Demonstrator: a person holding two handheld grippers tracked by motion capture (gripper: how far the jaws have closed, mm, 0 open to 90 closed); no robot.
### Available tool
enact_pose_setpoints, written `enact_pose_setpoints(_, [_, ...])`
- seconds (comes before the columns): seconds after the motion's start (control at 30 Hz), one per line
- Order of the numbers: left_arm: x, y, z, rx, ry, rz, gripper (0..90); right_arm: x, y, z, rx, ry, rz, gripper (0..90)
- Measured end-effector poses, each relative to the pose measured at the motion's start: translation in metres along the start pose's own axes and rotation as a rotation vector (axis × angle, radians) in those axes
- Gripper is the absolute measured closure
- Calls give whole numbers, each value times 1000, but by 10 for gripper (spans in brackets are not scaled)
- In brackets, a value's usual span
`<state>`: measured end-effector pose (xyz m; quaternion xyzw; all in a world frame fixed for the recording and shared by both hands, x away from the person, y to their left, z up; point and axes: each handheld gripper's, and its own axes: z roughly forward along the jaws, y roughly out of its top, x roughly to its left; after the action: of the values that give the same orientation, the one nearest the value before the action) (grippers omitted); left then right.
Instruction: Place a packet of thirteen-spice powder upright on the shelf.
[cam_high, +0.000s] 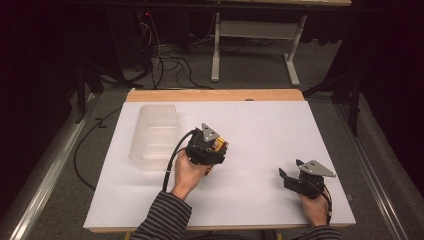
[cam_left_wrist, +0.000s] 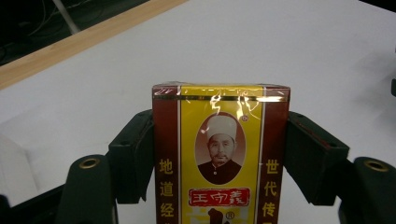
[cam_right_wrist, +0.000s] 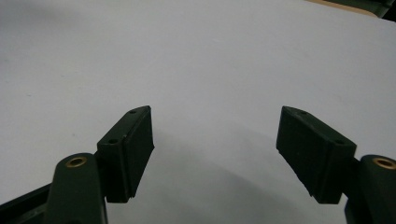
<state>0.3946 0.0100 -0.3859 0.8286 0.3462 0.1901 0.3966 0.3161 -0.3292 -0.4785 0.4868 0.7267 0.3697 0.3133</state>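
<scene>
White surface (cam_high: 260, 130) in a dark room — cables on grey floor (cam_high: 65, 150).
Left tool (cam_left_wrist: 219, 158) grips a yellow-and-maroon box (cam_left_wrist: 220, 154); right tool (cam_right_wrist: 215, 154) gapes wide, empty — clear tub (cam_high: 154, 137) nearby.

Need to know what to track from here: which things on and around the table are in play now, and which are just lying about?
In play:
- left gripper, jaws closed on the red and yellow box
- clear plastic container, beside that box on the white table
- right gripper, open, holding nothing

Probably lying about:
- cables on the floor
- white table frame behind
</scene>
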Motion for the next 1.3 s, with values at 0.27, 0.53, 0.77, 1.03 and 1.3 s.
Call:
enact_pose_setpoints(0.27, [7, -2, -12, -20, 14, -15, 322, 0, 0, 0, 2, -2, -1, 275])
enact_pose_setpoints(0.53, [19, -4, -30, -53, 37, -39, 322, 0, 0, 0, 6, -2, -1, 275])
enact_pose_setpoints(0.77, [32, -6, -46, -86, 54, -73, 323, 0, 0, 1, 6, -3, -5, 275])
enact_pose_setpoints(1.03, [45, -8, -61, -123, 87, -101, 323, 0, 0, 0, 5, -3, -1, 275])
enact_pose_setpoints(1.3, [57, -13, -69, -125, 154, -114, 323, 0, 0, 0, 5, -4, -1, 275])
